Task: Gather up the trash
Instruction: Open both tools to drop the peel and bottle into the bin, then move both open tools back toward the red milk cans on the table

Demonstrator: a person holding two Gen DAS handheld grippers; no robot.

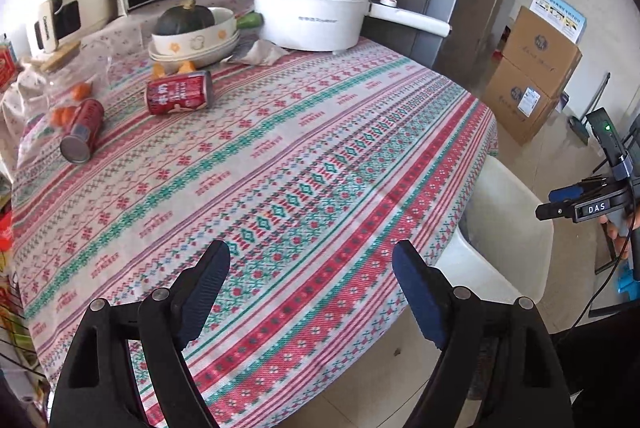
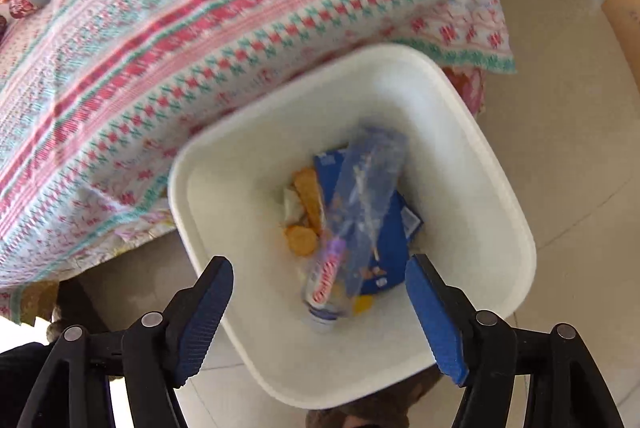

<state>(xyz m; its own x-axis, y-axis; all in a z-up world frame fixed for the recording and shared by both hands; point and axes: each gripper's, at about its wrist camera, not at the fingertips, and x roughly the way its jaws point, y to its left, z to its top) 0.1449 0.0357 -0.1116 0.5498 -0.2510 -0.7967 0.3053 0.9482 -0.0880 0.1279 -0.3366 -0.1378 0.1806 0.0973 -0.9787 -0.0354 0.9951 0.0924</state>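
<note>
Lying in white bin (image 2: 472, 164): clear plastic bottle (image 2: 352, 228) (blurred), crackers (image 2: 306, 212).

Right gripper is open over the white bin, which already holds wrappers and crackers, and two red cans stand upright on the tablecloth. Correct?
Not quite: both red cans lie on their sides on the tablecloth, per the left wrist view. The rest holds: the right gripper hangs open over the white bin.

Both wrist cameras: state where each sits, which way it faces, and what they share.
Left wrist: above the table's near edge, facing across the tablecloth toward two red cans; its open left gripper shows, the right gripper at the side.
Right wrist: above the white bin, looking down at a plastic bottle; open right gripper shows.
Shared: tablecloth, bin, cans.
</note>
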